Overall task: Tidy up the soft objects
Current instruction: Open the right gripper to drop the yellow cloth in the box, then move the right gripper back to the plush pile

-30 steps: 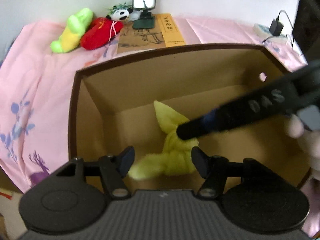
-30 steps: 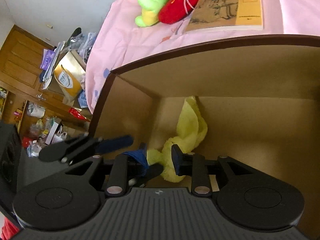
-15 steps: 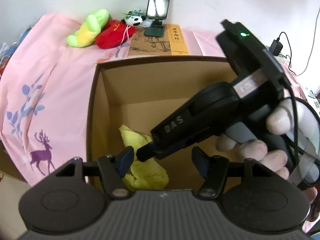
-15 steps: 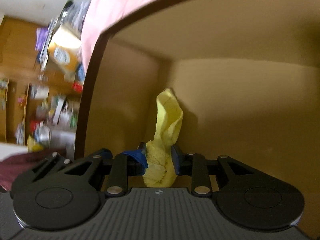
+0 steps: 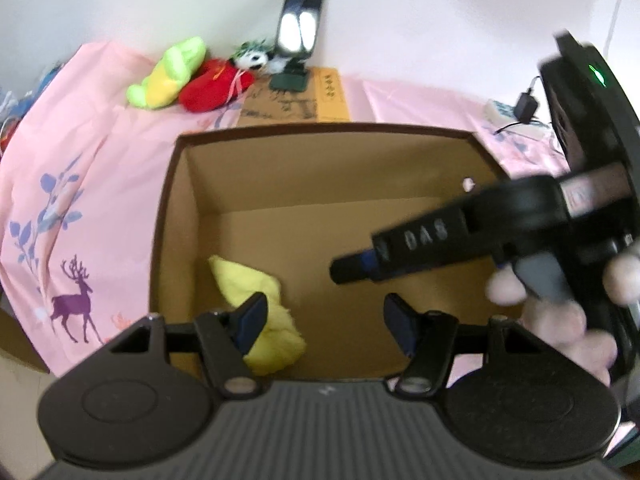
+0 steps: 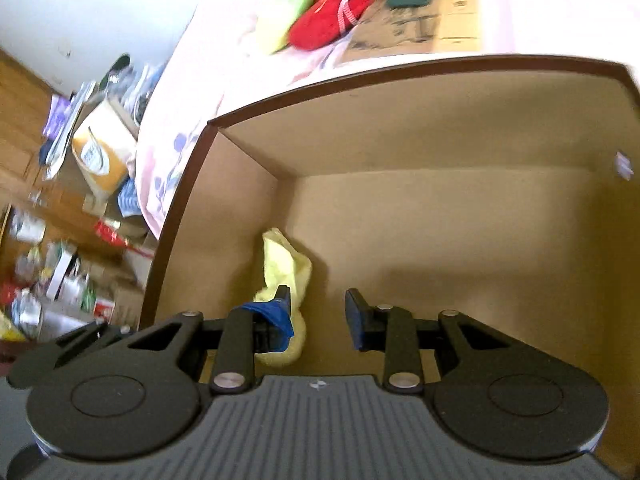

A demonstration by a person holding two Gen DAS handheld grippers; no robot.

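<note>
A yellow plush toy (image 5: 256,300) (image 6: 286,264) lies loose on the floor of the brown cardboard box (image 5: 320,130) (image 6: 360,76), in its near left corner. My right gripper (image 6: 318,304) hovers above the box floor with its jaws opening. Nothing is between them, and the toy sits just beyond its left finger. In the left wrist view a hand holds the right gripper (image 5: 344,271) over the box's right half. My left gripper (image 5: 324,312) stands open and empty above the box's near edge. A green-yellow plush (image 5: 168,76), a red plush (image 5: 212,86) (image 6: 328,24) and a small panda (image 5: 252,60) lie behind the box.
The box rests on a pink flowered cloth (image 5: 80,200). A book (image 5: 296,100) and a phone on a stand (image 5: 300,20) are behind it by the white wall. A charger and cable (image 5: 524,112) lie at far right. Cluttered floor items (image 6: 60,240) sit left of the table.
The right gripper was shut on the yellow plush; now its jaws are parted and the plush lies free in the box corner. Both grippers have drawn back and risen from the box floor.
</note>
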